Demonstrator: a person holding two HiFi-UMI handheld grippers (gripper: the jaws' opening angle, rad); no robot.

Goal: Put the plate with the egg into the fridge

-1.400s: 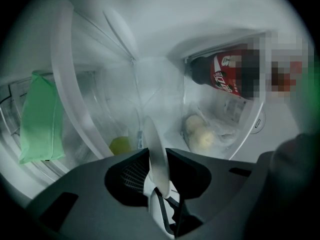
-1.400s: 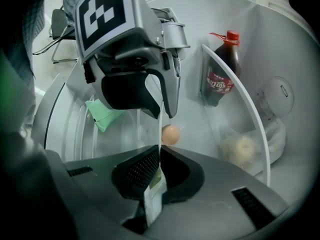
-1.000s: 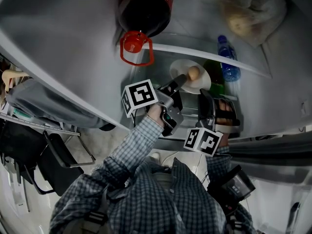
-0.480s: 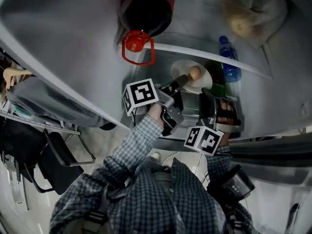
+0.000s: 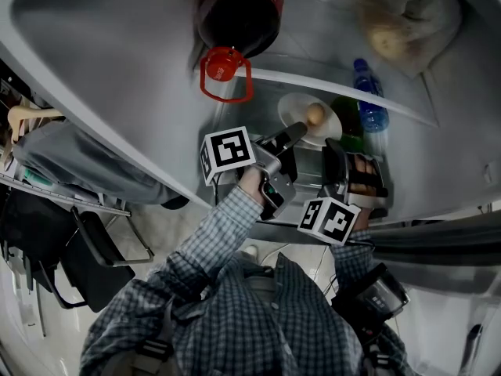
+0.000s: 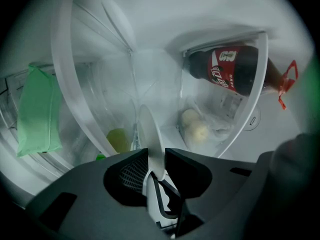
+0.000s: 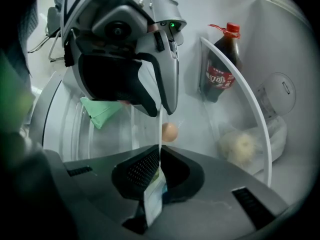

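Plate (image 5: 296, 106) with egg (image 5: 315, 114) is inside the fridge (image 5: 125, 69), held up just past the white shelf rim (image 5: 337, 92). Can't tell if it rests on anything. The egg sits on the plate's right half in the head view, whole and brown.

Left gripper (image 5: 296, 133) is clenched on the plate's near rim. In the left gripper view the plate runs edge-on, straight between the fingers (image 6: 190, 171), and both pads are on it. Right gripper (image 5: 335, 150) is just right of the left one, also clamped on the rim. In the right gripper view the plate is a thin line pinched between the fingers (image 7: 137, 171), with the egg just right of that line. The two grippers are close together and both reach into the fridge.

Around the plate:
- A green bottle (image 5: 344, 130) is just right of the plate.
- A blue bottle (image 5: 368, 100) stands beside the green one.
- A cola bottle (image 5: 235, 6) with a red cap and ring lies above the rim.
- A clear bag (image 5: 391, 26) with pale round food sits at upper right.
- A green pouch (image 6: 37, 109) hangs at the far left of the left gripper view.

A plaid sleeve (image 5: 227, 222) runs up to the left gripper.
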